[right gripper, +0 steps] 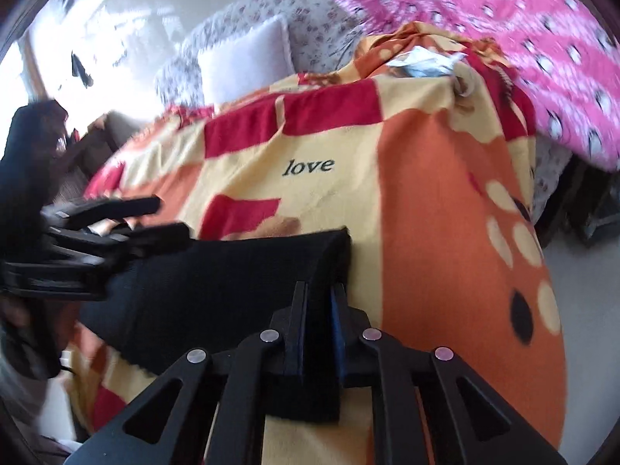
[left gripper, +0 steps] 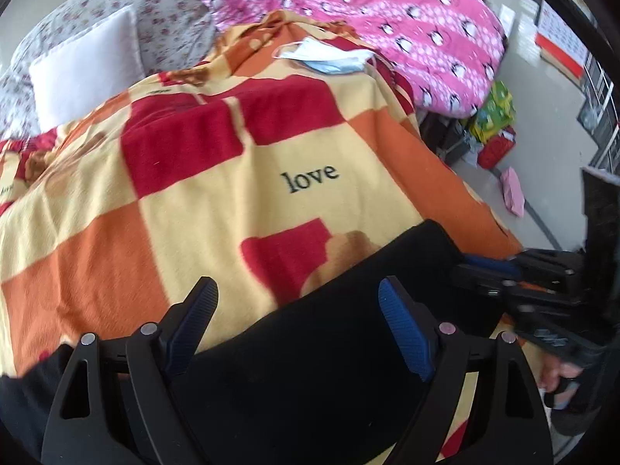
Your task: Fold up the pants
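Observation:
The black pants [left gripper: 317, 348] lie on a checked red, orange and yellow blanket [left gripper: 201, 201] on the bed. My left gripper [left gripper: 298, 310] is open above the pants' near part, with the black cloth between and below its fingers. My right gripper [right gripper: 319, 310] is shut on the right edge of the pants [right gripper: 232, 286], with cloth pinched between its blue pads. The right gripper also shows at the right edge of the left wrist view [left gripper: 500, 271], at the pants' corner. The left gripper shows at the left of the right wrist view [right gripper: 170, 217], open over the pants.
A blue and white face mask [left gripper: 329, 58] lies at the blanket's far end. A pink penguin quilt [left gripper: 407, 27] and a white pillow [left gripper: 85, 73] lie behind. Bags [left gripper: 492, 124] stand on the floor to the right of the bed.

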`<state>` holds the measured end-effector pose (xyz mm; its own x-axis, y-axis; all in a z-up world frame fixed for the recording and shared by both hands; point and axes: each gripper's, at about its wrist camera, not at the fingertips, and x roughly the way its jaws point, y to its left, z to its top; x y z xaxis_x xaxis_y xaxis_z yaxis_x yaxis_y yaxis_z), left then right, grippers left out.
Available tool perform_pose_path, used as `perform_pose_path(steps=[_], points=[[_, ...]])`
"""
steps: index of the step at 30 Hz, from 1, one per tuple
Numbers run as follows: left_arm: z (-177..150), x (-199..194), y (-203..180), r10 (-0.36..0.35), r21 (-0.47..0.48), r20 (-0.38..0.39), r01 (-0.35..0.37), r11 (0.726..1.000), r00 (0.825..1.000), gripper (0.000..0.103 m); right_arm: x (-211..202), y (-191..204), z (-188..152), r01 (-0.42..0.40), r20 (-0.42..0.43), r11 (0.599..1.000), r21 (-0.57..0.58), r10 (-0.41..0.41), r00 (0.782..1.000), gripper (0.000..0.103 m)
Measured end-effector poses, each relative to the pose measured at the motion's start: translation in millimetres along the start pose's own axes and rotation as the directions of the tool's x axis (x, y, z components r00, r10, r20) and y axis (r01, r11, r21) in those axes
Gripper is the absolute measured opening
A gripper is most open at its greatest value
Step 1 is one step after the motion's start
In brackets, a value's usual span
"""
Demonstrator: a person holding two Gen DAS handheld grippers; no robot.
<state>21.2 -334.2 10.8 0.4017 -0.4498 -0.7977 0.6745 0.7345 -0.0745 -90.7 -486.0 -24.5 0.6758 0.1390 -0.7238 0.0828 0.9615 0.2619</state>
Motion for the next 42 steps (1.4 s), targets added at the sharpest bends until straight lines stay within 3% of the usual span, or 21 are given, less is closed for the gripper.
perform_pose_path(steps=[1,2,3,8,16,17,19,20,23,26,32,36,40,42], points=[[3,3,-4,-0.007,0.012,-0.002,0.007,1.0,1.0,0.085,-8,-5,-2,-0.001,0.02,0.999,0.033,0.0,1.0,0.03],[6,5,-6,-0.017,0.02,-0.004,0.017,1.0,1.0,0.085,-16,-10,-7,-0.017,0.041,0.997,0.071,0.014,0.999,0.048],[10,10,-11,-0.038,0.031,-0.011,0.039,0.999,0.999,0.086,-21,-13,-12,-0.057,0.043,0.994,0.091,0.053,0.998,0.051],[20,35,-28,-0.08,0.094,-0.078,0.087,0.992,0.994,0.086,-20,-10,-31,-0.089,-0.007,0.992,0.09,0.09,0.996,0.051],[29,68,-50,-0.164,0.136,-0.136,0.182,0.974,0.977,0.086,-7,-10,-36,-0.18,0.035,0.975,0.129,0.177,0.984,0.052],[30,69,-50,-0.177,0.129,-0.131,0.194,0.973,0.976,0.086,-6,-8,-35,-0.18,0.041,0.976,0.126,0.176,0.984,0.051],[33,72,-49,-0.199,0.113,-0.115,0.212,0.971,0.973,0.086,-2,-6,-35,-0.179,0.045,0.977,0.116,0.175,0.984,0.038],[34,72,-49,-0.202,0.11,-0.111,0.214,0.971,0.973,0.086,2,-8,-35,-0.193,0.04,0.973,0.127,0.189,0.981,0.023],[34,67,-45,-0.203,0.088,-0.111,0.214,0.973,0.973,0.085,6,-11,-33,-0.235,0.062,0.957,0.17,0.227,0.972,0.017],[39,45,-27,-0.206,0.052,-0.071,0.21,0.976,0.976,0.085,-3,1,-25,-0.254,0.091,0.956,0.145,0.243,0.966,0.016],[29,-35,51,-0.132,-0.1,0.055,0.137,0.985,0.99,0.085,-20,53,3,-0.317,0.104,0.948,0.0,0.316,0.943,0.016],[-8,-75,112,-0.088,-0.248,0.106,0.112,0.962,0.99,0.085,-4,112,13,-0.384,0.031,0.916,-0.113,0.39,0.92,0.016],[-54,-89,157,-0.031,-0.37,0.094,0.064,0.927,0.995,0.085,37,164,7,-0.449,-0.081,0.878,-0.167,0.442,0.894,0.017],[-70,-88,166,0.016,-0.392,0.079,0.016,0.92,0.997,0.085,60,183,-1,-0.478,-0.164,0.862,-0.167,0.454,0.876,0.028]])
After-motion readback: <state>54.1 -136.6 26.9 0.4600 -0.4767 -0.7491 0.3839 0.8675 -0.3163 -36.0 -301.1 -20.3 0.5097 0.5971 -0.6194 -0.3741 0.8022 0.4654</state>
